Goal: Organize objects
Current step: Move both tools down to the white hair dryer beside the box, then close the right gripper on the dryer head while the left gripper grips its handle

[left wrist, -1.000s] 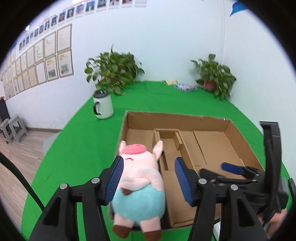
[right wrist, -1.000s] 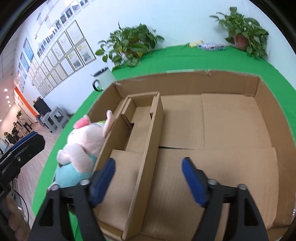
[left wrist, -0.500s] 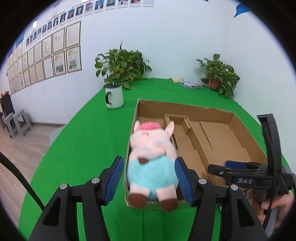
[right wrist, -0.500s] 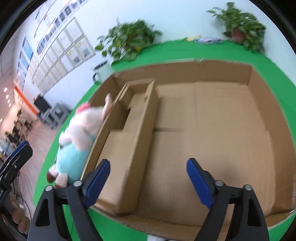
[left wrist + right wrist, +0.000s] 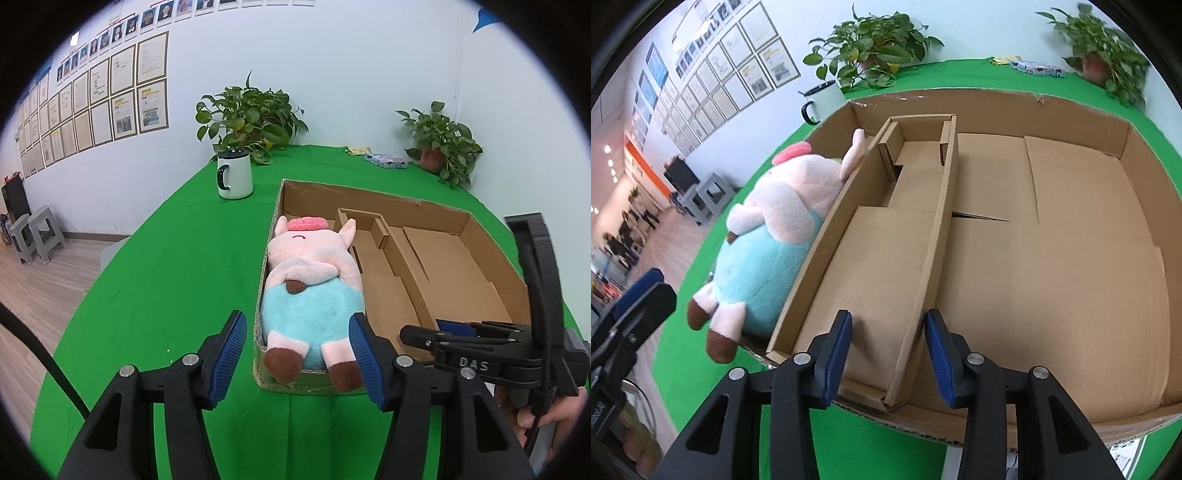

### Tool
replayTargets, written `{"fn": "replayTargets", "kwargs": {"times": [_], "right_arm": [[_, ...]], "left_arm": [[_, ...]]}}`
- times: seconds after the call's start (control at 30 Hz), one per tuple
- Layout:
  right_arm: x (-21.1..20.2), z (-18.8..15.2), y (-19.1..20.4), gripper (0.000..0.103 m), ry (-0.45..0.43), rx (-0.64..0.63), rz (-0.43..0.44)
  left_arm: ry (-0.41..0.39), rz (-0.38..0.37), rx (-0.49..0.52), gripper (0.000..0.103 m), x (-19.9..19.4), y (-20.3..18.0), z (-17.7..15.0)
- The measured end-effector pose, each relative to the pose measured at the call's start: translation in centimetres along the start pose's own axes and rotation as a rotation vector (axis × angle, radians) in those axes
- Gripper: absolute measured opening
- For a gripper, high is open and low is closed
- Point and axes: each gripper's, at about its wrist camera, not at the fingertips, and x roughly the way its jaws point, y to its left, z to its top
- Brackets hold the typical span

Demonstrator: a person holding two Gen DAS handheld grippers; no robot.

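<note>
Pig plush (image 5: 312, 291) released into cardboard box (image 5: 491, 236); left gripper (image 5: 297, 354) withdrawn toward 6 o'clock.
Both grippers spread, nothing grasped; right gripper (image 5: 888, 354) narrowed over divider (image 5: 923, 269).

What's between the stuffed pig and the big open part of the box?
In the right wrist view, a narrow cardboard compartment with two upright divider walls separates the plush pig from the box's wide section. It holds nothing.
</note>
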Motion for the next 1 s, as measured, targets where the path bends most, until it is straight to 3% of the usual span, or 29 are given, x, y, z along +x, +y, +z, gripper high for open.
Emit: {"fn": "replayTargets", "kwargs": {"times": [0.03,0.07,0.1,0.2,0.27,0.3,0.37,0.47,0.6,0.77,0.83,0.87,0.9,1.0], "right_arm": [[-0.4,-0.1,0.1,0.055,-0.012,-0.003,0.001],[-1.1,-0.4,0.3,0.074,-0.038,-0.006,-0.007],[-2.1,-0.7,0.4,0.085,-0.075,-0.009,-0.019],[-5.0,-2.0,0.9,0.095,-0.153,-0.047,-0.061],[-7.7,-4.4,1.2,0.102,-0.22,-0.098,-0.071],[-8.7,-5.5,1.3,0.102,-0.242,-0.119,-0.076],[-10.6,-8.7,1.7,0.102,-0.262,-0.177,-0.086],[-12.3,-13.2,2.0,0.102,-0.263,-0.226,-0.1],[-13.5,-19.1,2.9,0.102,-0.248,-0.289,-0.132],[-11.9,-21.8,2.5,0.099,-0.194,-0.293,-0.23],[-11.1,-22.0,1.7,0.093,-0.16,-0.247,-0.241],[-10.5,-22.0,1.4,0.085,-0.14,-0.221,-0.225],[-10.2,-22.1,1.1,0.077,-0.12,-0.2,-0.215],[-9.1,-21.8,1.1,0.063,-0.104,-0.181,-0.253]], "left_arm": [[-0.002,-0.001,-0.002,0.057,-0.1,0.0,0.0],[-0.005,0.0,-0.002,0.057,-0.2,0.0,-0.1],[-0.011,0.001,0.0,0.057,-0.3,0.0,-0.2],[-0.046,0.015,0.019,0.06,-0.9,-0.3,-0.5],[-0.087,0.034,0.027,0.073,-1.6,-0.6,-0.9],[-0.111,0.038,0.027,0.079,-2.1,-0.7,-1.2],[-0.15,0.026,0.027,0.081,-2.8,-1.1,-2.1],[-0.122,-0.041,0.021,0.081,-3.0,-1.9,-3.6],[-0.007,-0.197,0.022,0.081,-2.1,-4.0,-6.0],[0.15,-0.351,0.012,0.081,0.0,-6.6,-8.1],[0.213,-0.402,-0.011,0.081,1.0,-7.0,-8.5],[0.233,-0.415,-0.022,0.081,1.3,-7.1,-8.7],[0.248,-0.424,-0.03,0.08,1.5,-7.2,-8.8],[0.267,-0.429,-0.04,0.08,1.6,-7.0,-9.3]]}}
